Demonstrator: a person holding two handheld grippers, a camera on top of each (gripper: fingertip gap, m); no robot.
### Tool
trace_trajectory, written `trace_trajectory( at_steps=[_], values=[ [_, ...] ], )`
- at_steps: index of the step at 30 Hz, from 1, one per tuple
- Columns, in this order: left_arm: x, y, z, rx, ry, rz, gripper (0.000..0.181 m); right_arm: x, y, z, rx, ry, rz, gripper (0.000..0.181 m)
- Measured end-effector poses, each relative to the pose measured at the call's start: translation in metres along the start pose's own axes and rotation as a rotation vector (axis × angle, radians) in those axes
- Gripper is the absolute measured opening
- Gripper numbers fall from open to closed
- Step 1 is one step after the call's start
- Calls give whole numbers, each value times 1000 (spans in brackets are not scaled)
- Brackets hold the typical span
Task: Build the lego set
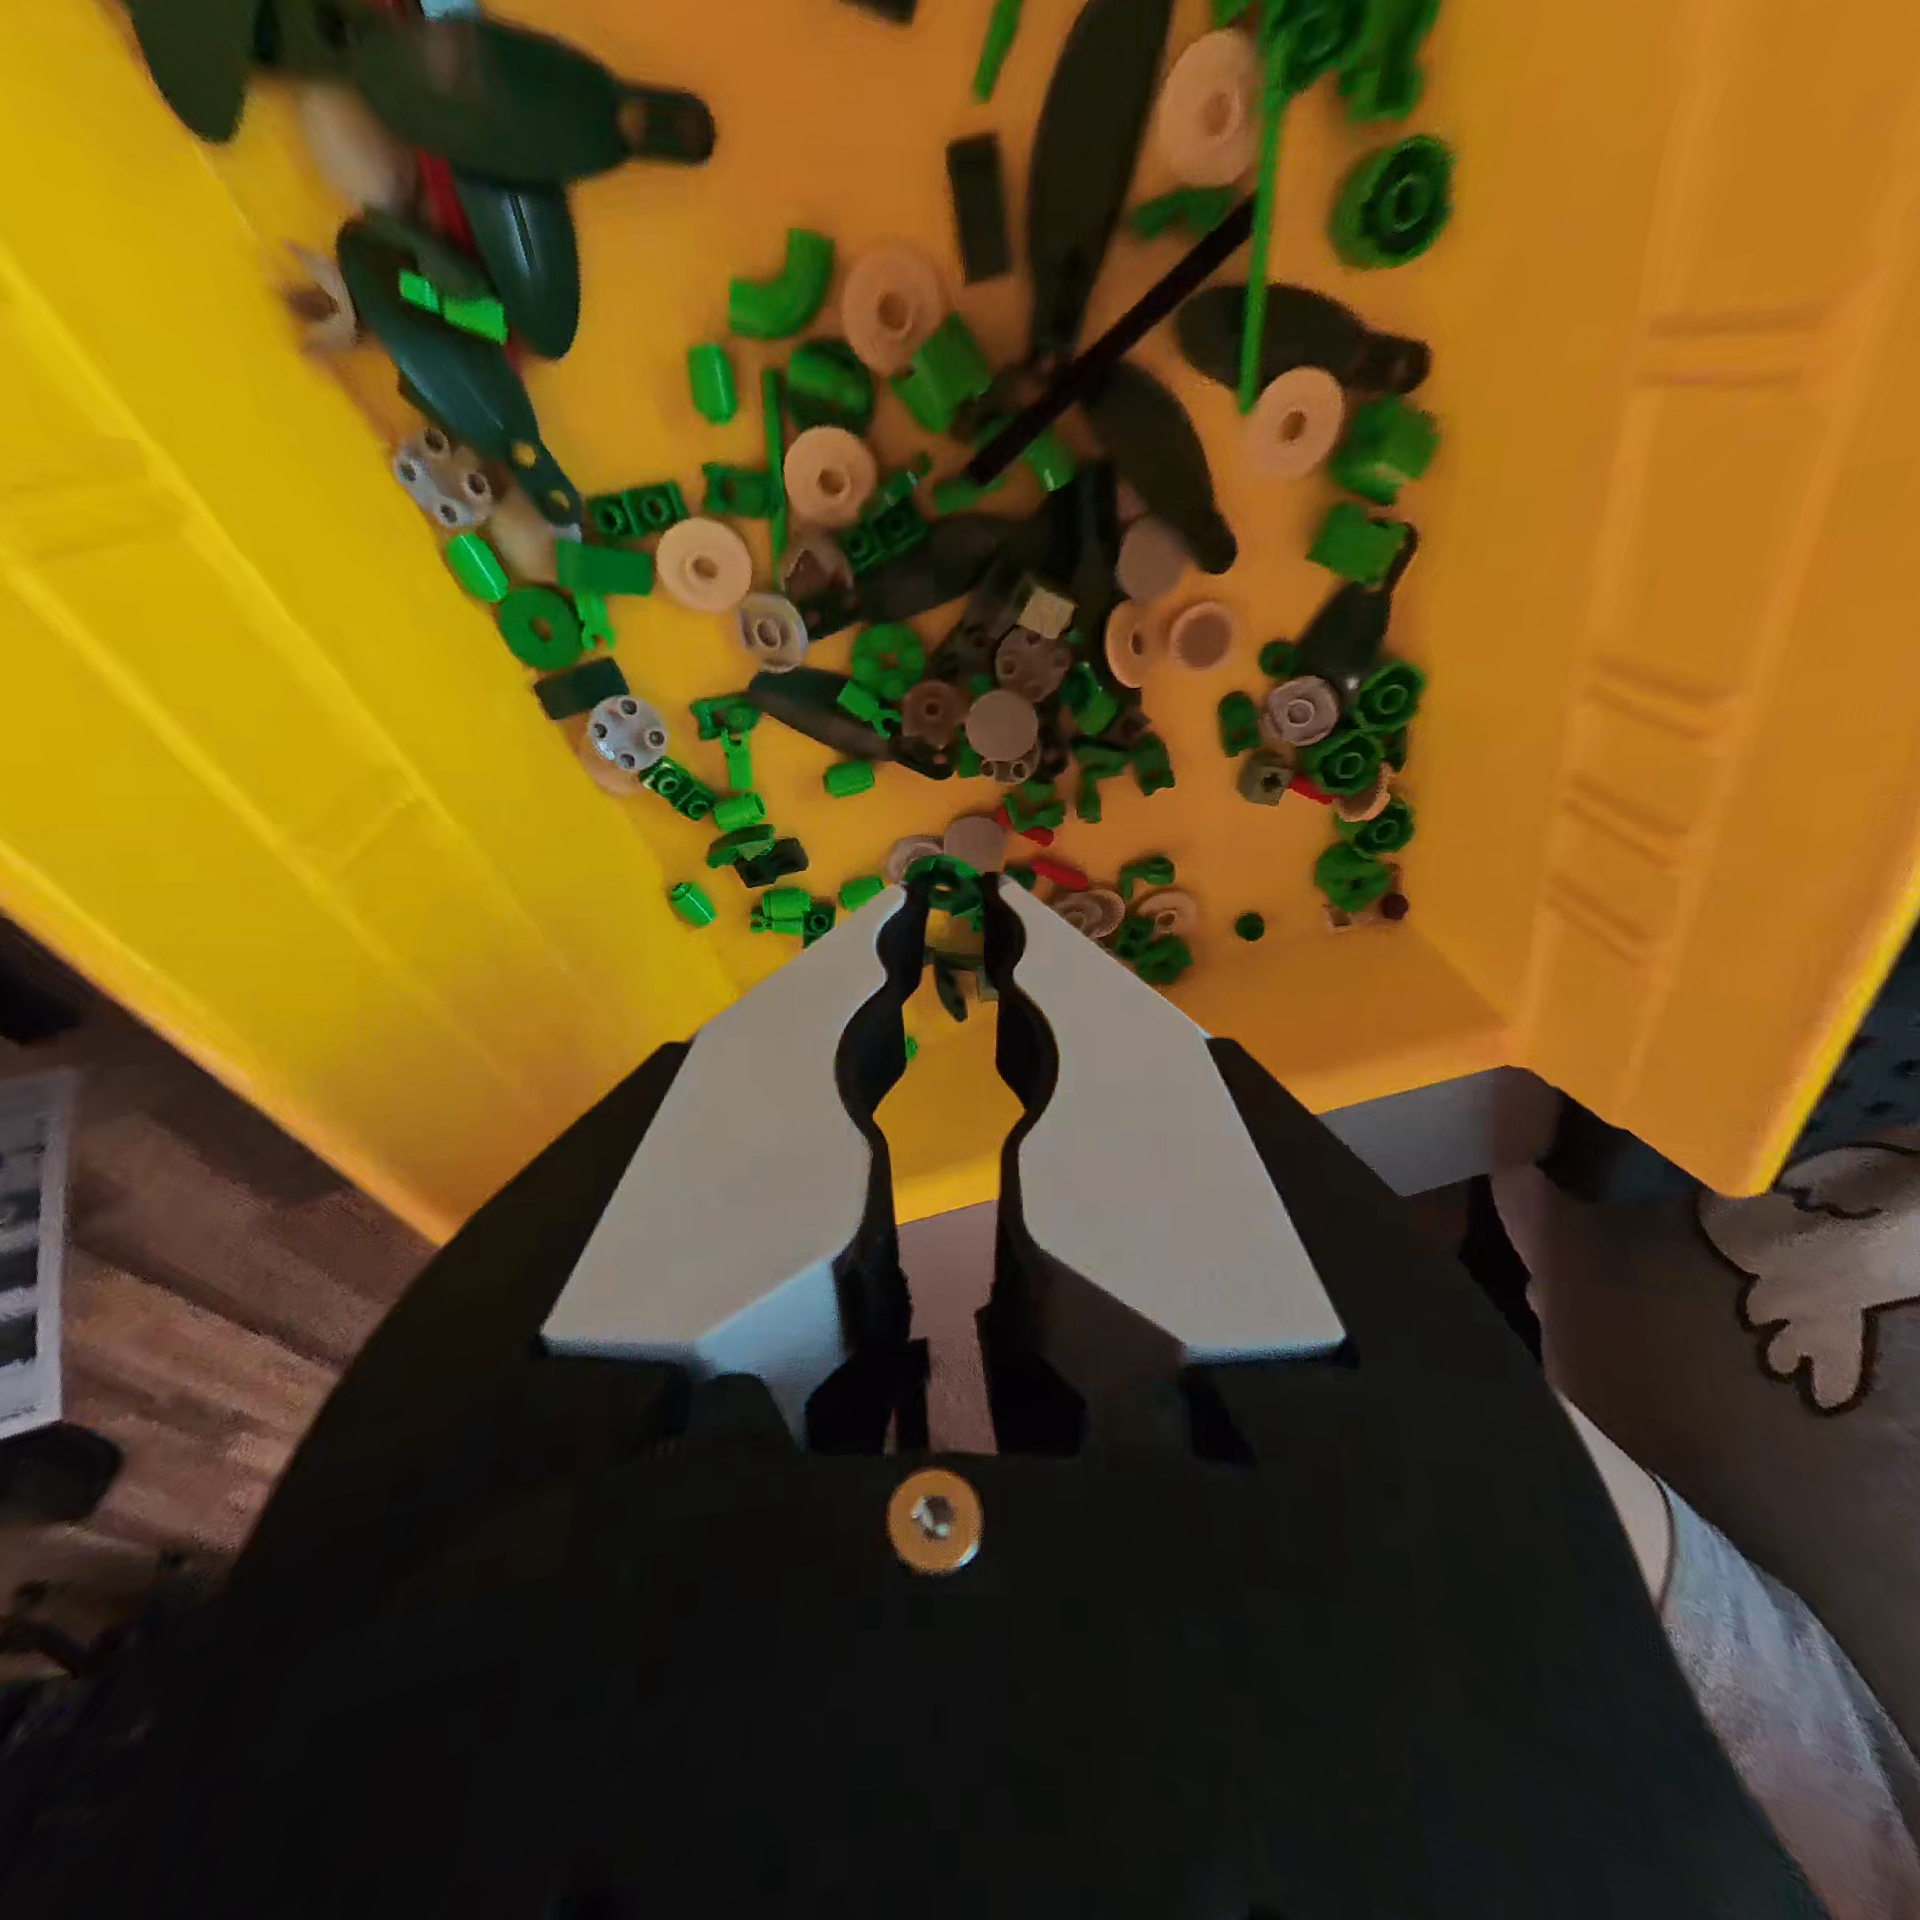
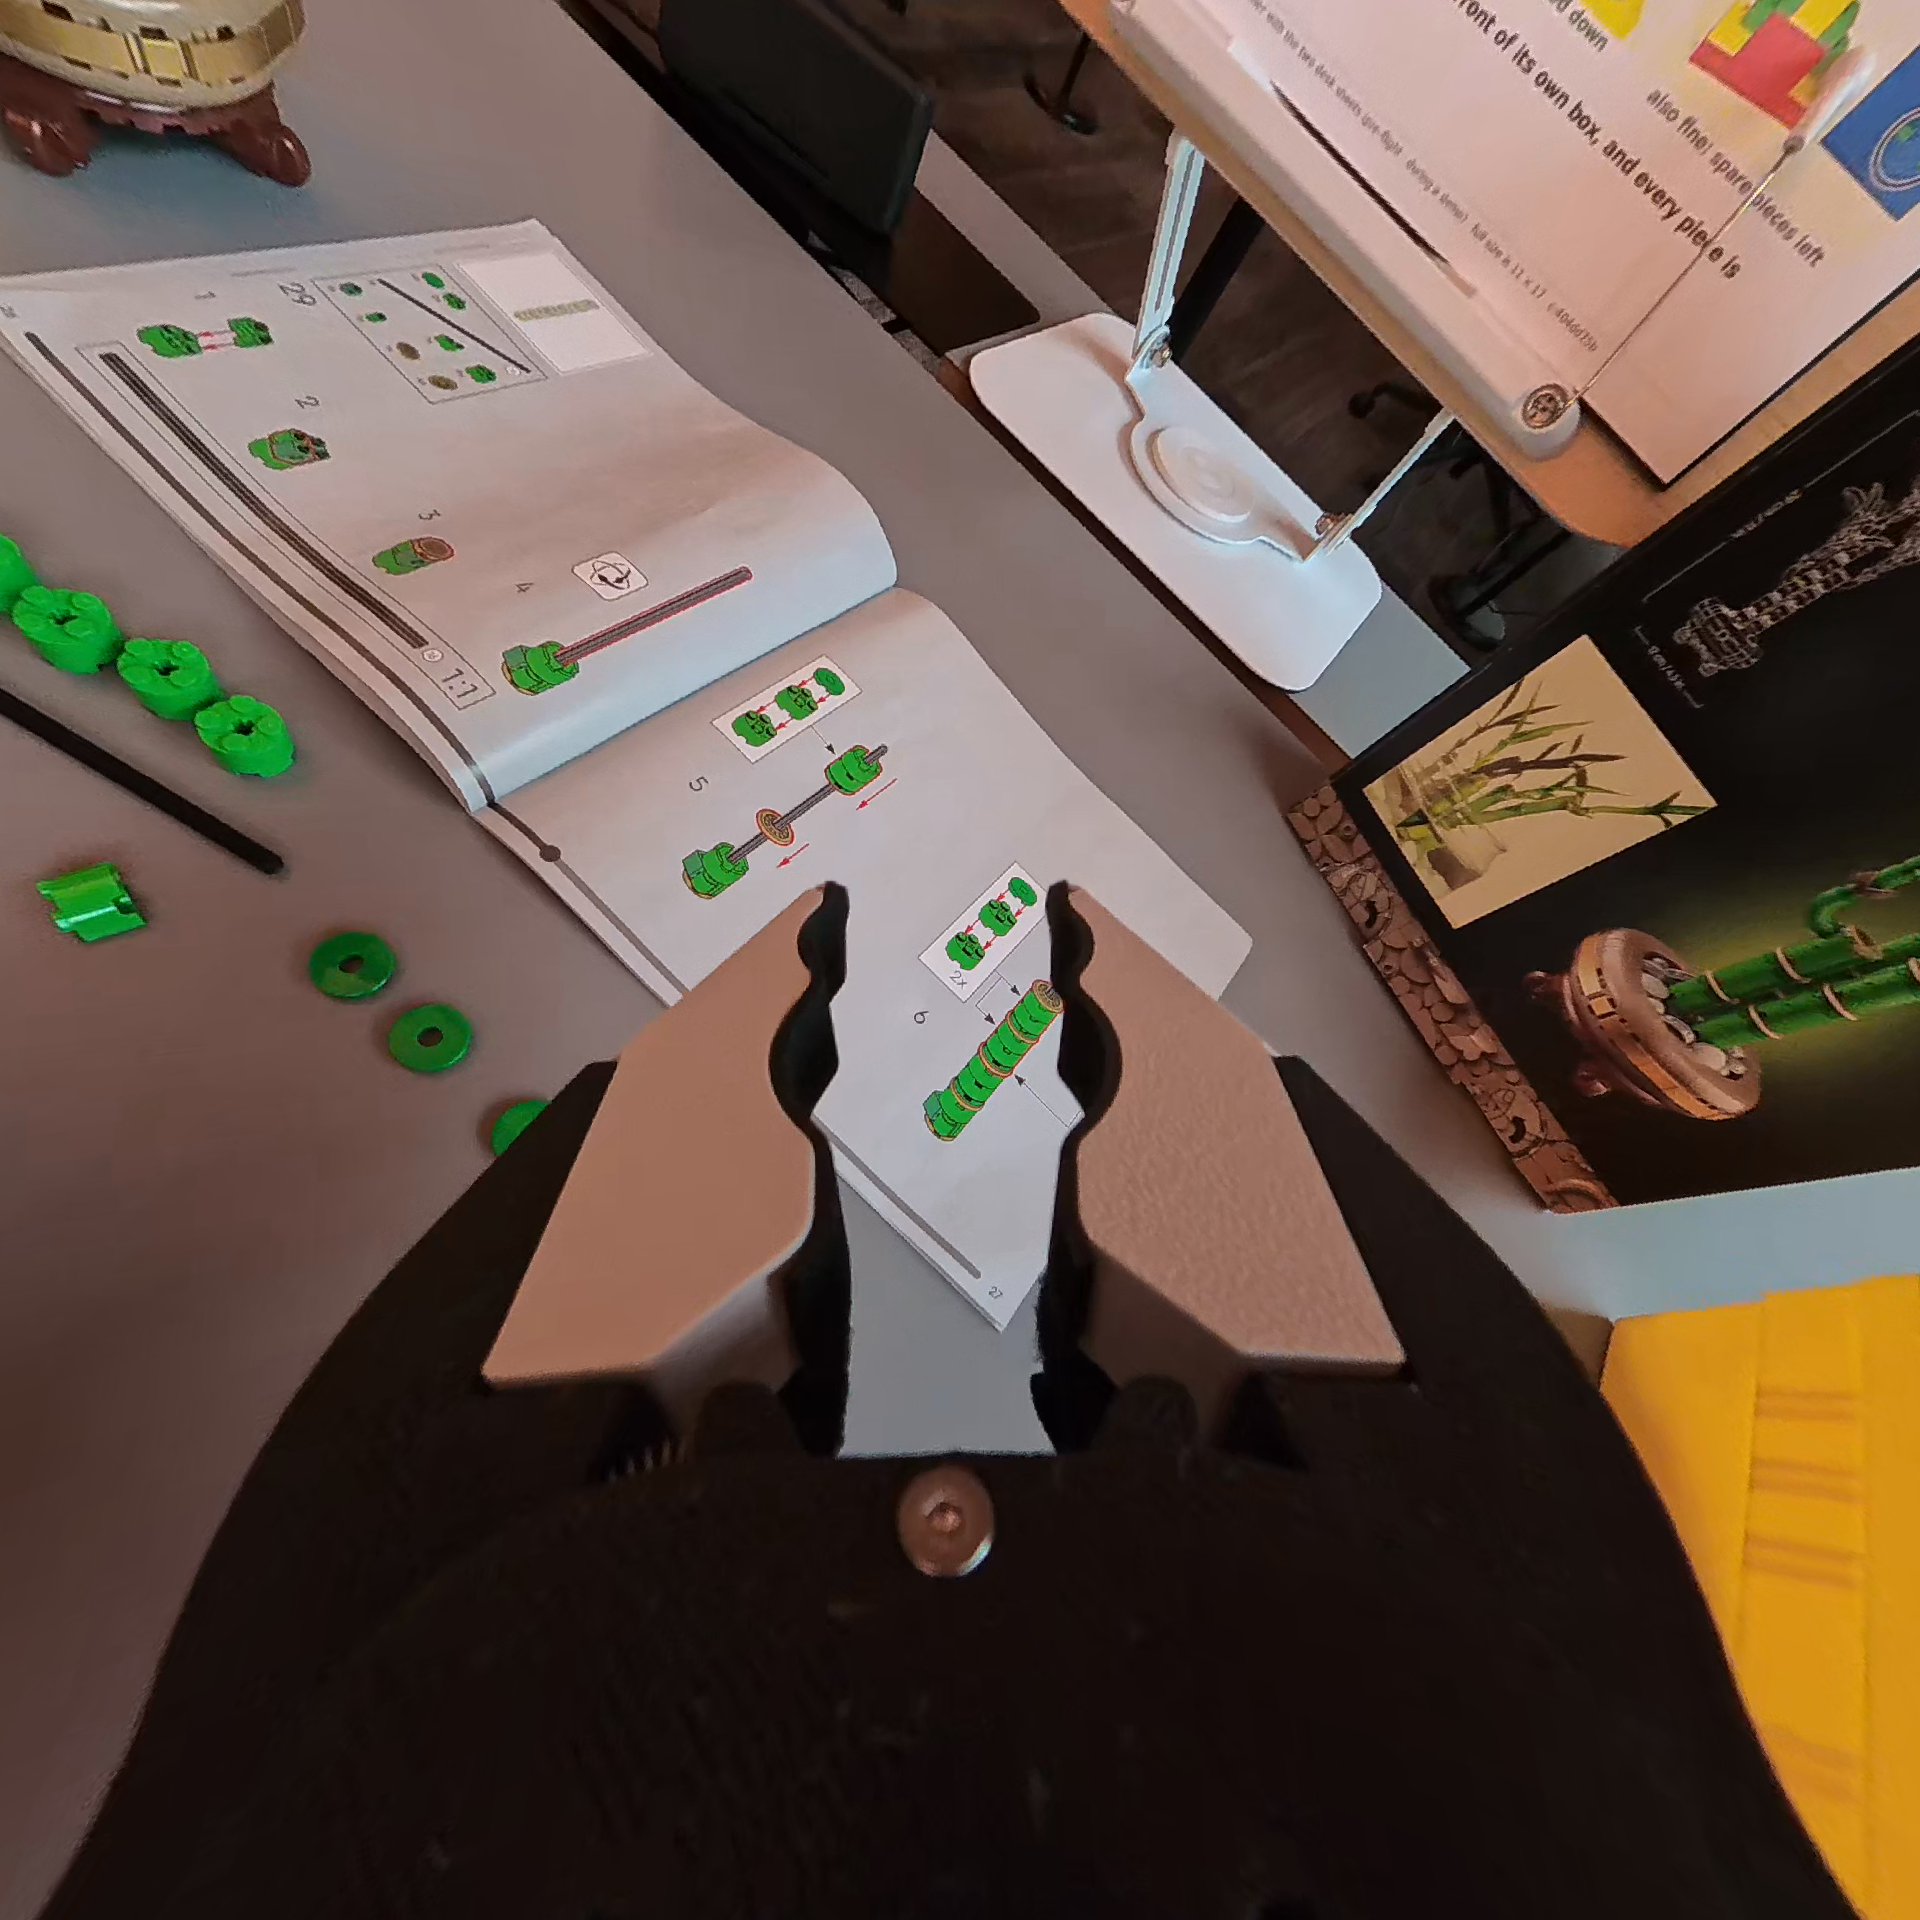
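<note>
In the left wrist view my left gripper (image 1: 951, 883) reaches into a yellow bin (image 1: 312, 675) of loose lego pieces, and its tips are shut on a small green round piece (image 1: 943, 891). Green, tan, grey and dark green leaf pieces lie scattered in the bin. In the right wrist view my right gripper (image 2: 945, 899) is open and empty, hovering over the open instruction booklet (image 2: 644, 540). On the grey table (image 2: 260, 1195) to its left lie green round bricks (image 2: 166, 675), a black axle rod (image 2: 135, 784), a green clip piece (image 2: 91, 902) and green flat discs (image 2: 353, 964).
The lego set box (image 2: 1662, 883) stands at the right. A white lamp base (image 2: 1195, 488) sits beyond the booklet. A tan and brown built pot base (image 2: 145, 83) stands at the table's far left. The yellow bin's edge (image 2: 1787, 1558) shows at lower right. My right fingertips sit around 60 cm from my left ones. The black axle rod (image 2: 135, 784) is closer to my right gripper, around 15 cm from its tips; the left tips are 45 cm off.
</note>
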State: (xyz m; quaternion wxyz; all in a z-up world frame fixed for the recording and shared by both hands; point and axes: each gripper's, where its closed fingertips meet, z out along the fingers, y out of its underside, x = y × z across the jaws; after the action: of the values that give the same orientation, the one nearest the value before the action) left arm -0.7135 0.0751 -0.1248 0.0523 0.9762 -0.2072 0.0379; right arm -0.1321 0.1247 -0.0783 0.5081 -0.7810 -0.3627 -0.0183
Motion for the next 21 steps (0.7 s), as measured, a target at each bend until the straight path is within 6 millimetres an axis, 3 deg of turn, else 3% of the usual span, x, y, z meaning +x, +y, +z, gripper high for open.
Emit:
trace_trajectory(
  at_steps=[7, 21],
  values=[
    [-8, 12, 21, -125, 38, -56, 9, 1, 4, 1, -14, 0, 6, 39],
    [-10, 11, 26, -131, 85, -124, 9, 1, 7, 3, -28, -1, -1, 39]
  ],
)
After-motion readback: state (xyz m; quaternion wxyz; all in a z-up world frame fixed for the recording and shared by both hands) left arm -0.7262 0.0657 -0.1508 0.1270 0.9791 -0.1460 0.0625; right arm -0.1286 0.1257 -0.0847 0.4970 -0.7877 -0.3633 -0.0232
